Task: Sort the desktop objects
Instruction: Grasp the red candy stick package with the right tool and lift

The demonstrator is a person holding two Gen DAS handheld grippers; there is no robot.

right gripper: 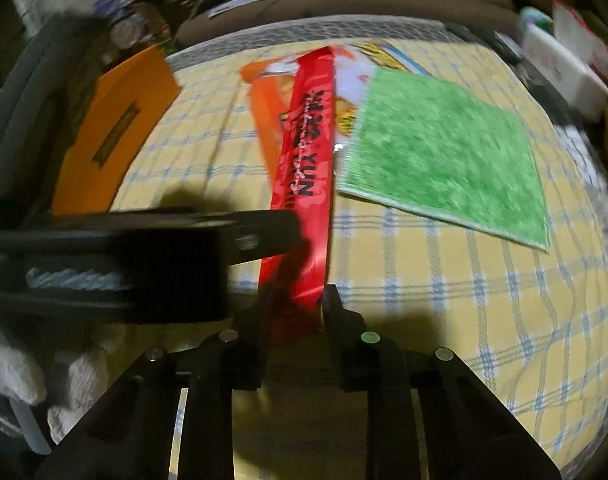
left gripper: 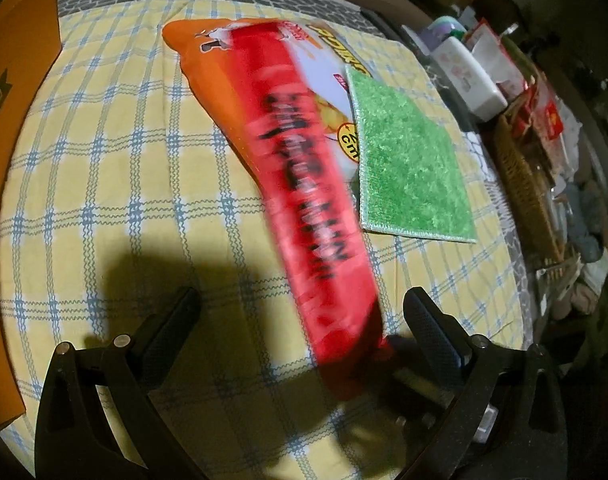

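Observation:
A long red carton with black lettering (right gripper: pixel 304 168) is held in my right gripper (right gripper: pixel 295 304), whose fingers are shut on its near end; it sticks out forward above the table. In the left wrist view the same red carton (left gripper: pixel 304 200) is blurred and passes between the open fingers of my left gripper (left gripper: pixel 299 312), which holds nothing. The left gripper also shows in the right wrist view (right gripper: pixel 263 236) beside the carton. An orange and white snack bag (left gripper: pixel 215 68) (right gripper: pixel 271 80) and a green cloth (left gripper: pixel 408 160) (right gripper: pixel 444 152) lie on the yellow checked tablecloth (left gripper: pixel 103 160).
An orange cardboard box (left gripper: pixel 7 120) (right gripper: pixel 111 128) stands at the table's left edge. A white box (left gripper: pixel 468 76), a woven basket (left gripper: pixel 520 184) and clutter crowd the right side. A sofa (right gripper: pixel 344 0) lies beyond the far edge.

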